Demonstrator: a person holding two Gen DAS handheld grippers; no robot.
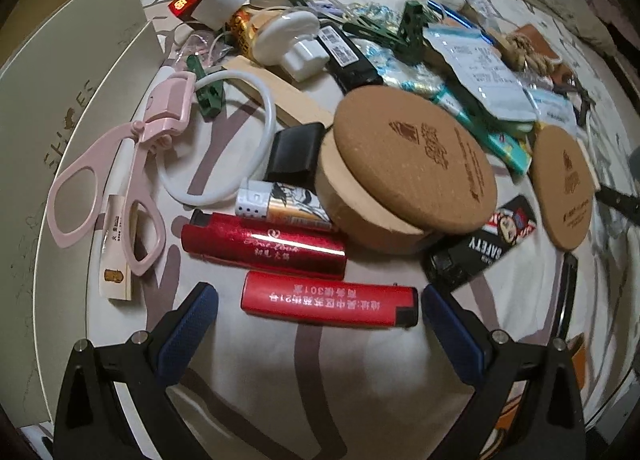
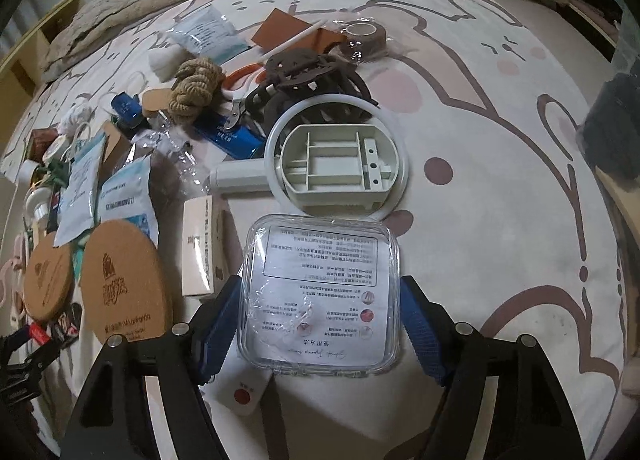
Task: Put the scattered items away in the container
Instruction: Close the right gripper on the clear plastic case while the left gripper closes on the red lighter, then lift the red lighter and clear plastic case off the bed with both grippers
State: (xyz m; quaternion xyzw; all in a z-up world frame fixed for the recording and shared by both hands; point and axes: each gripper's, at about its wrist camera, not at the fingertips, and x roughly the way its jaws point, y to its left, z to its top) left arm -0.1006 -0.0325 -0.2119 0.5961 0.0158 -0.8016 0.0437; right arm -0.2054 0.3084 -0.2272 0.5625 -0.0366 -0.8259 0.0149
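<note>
The clear plastic case (image 2: 320, 292) lies on the bed amid the clutter, flanked by the right gripper (image 2: 320, 324), whose pads sit at its sides, likely to lift it. The left gripper (image 1: 316, 324) hangs released over a red lighter (image 1: 330, 306), beside the shoe box (image 1: 60, 100).

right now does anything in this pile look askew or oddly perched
Yes. The large cork coaster sits tilted on a round tan block, overhanging it instead of lying flat like the smaller cork coaster. It also overlaps a black lighter. Everything else is just scattered flat on the sheet.
</note>
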